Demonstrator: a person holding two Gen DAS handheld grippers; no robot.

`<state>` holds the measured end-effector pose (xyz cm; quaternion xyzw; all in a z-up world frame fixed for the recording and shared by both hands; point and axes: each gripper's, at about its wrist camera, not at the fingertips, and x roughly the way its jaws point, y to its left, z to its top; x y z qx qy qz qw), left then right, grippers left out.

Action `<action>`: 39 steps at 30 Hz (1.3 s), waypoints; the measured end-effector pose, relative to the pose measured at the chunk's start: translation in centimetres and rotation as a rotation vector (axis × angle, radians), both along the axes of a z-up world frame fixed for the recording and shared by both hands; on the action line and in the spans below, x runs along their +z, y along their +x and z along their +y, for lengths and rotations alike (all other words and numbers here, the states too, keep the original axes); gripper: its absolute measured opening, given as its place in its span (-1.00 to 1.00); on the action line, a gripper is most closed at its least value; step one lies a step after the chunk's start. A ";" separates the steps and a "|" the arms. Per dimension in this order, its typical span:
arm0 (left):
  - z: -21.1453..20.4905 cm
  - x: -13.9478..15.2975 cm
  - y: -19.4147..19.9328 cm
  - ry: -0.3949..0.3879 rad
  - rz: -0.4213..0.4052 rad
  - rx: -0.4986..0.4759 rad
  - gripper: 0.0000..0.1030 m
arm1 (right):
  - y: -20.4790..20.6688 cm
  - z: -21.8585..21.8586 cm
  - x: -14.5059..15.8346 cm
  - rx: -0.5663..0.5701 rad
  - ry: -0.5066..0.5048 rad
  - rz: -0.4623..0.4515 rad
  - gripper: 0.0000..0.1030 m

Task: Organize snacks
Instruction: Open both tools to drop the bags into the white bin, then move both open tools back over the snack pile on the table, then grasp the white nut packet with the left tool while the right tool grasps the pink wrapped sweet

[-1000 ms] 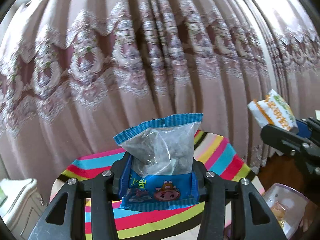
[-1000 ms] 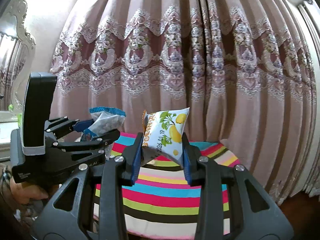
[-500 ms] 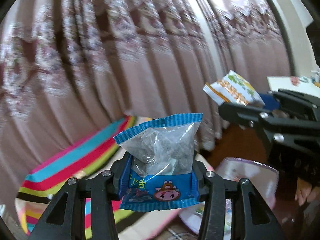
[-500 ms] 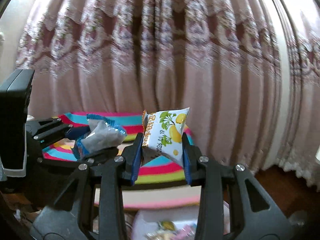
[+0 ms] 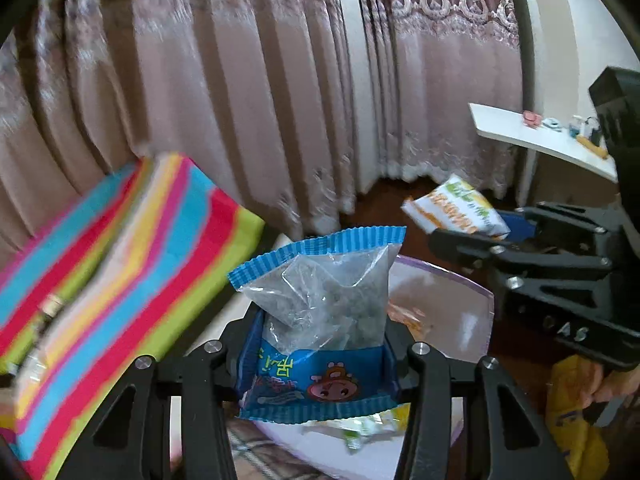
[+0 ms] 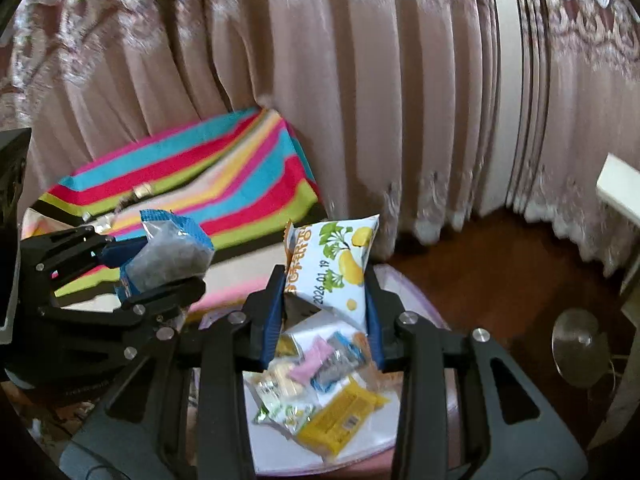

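Note:
My left gripper (image 5: 320, 344) is shut on a blue-edged clear snack packet (image 5: 320, 308) with dark contents, held upright. In the right wrist view that gripper (image 6: 160, 272) and its packet (image 6: 172, 254) sit at the left. My right gripper (image 6: 326, 300) has a white packet with lemon print (image 6: 336, 260) upright between its pads. Its jaws are opening, and the pads still touch the packet. Both grippers hang over a clear lilac-rimmed box (image 5: 460, 276) holding several small snack packets (image 6: 320, 392). The right gripper (image 5: 480, 240) with the white packet (image 5: 456, 210) shows at the right of the left wrist view.
A table with a striped cloth (image 6: 200, 176) stands to the left, just beyond the box. Pink curtains (image 5: 240, 100) hang behind. Dark wood floor (image 6: 480, 280), a white shelf (image 5: 540, 140) and a round metal object (image 6: 580, 344) lie to the right. A yellow bag (image 5: 572, 408) is beside the person's hand.
Both grippers have swung right and tipped downward, away from the striped table. The box of snacks has come into view beneath them. Each packet stays between its jaws.

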<state>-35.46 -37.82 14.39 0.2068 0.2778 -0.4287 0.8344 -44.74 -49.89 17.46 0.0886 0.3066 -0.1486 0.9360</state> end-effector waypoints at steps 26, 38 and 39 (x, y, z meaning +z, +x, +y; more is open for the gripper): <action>38.9 -8.2 34.4 -0.114 0.270 1.091 0.66 | 32.6 23.6 -8.2 0.610 0.053 0.275 0.55; 39.9 -12.4 46.0 -0.006 0.252 1.139 0.53 | 52.9 29.8 -12.9 0.601 0.312 0.274 0.55; 40.7 -12.2 45.7 -0.034 0.234 1.175 -0.04 | 54.3 30.3 -13.2 0.597 0.342 0.266 0.55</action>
